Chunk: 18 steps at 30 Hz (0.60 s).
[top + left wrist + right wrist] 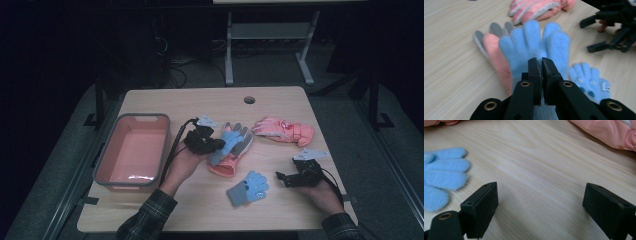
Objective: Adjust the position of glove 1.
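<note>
1. Bin point(131, 150) first: at the far left of the table point(270, 102) we see a salmon-coloured tub with a grey rim, sitting apart from the gloves.
2. Just right of it, our left tool point(218, 146) is clenched on a blue knit glove point(534, 47); in the left gripper view the two jaws meet on its fabric near the cuff, fingers pointing away.
3. That blue glove lies across a pink glove with grey fingertips point(230, 162), which rests flat on the table beneath it.
4. Nearer the front edge, a second blue glove point(248, 187) lies alone, cuff toward us.
5. Farther back and to the right, another pink glove point(283, 130) lies on its side.
6. At the right, our right tool point(281, 178) hangs released, jaws spread wide just above bare wood, beside the second blue glove and touching nothing.
</note>
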Each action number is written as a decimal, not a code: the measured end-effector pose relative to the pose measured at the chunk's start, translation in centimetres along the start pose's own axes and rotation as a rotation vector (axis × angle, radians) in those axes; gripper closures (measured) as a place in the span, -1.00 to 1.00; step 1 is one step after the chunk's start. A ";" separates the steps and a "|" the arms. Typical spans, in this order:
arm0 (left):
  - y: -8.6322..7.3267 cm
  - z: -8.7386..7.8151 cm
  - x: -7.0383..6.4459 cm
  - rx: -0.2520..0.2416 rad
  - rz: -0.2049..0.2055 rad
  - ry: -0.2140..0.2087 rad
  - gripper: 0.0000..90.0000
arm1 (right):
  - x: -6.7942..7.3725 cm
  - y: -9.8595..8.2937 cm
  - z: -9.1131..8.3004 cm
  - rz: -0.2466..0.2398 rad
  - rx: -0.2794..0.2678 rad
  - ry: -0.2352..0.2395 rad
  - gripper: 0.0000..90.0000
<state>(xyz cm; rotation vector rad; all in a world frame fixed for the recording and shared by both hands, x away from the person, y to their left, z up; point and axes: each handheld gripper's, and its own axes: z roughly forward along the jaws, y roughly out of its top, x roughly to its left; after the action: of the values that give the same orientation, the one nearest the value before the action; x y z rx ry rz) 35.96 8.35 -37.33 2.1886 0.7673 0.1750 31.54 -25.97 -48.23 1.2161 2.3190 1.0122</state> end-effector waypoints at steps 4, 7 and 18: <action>0.0 -0.1 -1.3 0.008 0.024 -0.020 0.91 | 0.0 0.0 0.0 0.000 0.000 0.000 -0.73; -0.1 0.0 -2.5 0.014 0.046 -0.038 0.92 | 0.0 0.0 0.0 0.002 0.001 0.000 -0.73; -1.2 1.4 -5.7 0.058 0.084 -0.089 0.95 | 0.0 0.0 0.0 0.000 0.000 0.000 -0.73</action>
<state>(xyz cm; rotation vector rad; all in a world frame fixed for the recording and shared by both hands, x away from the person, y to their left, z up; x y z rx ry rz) 31.34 4.77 -38.50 2.2688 0.6382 0.0975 31.54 -25.97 -48.22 1.2167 2.3192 1.0118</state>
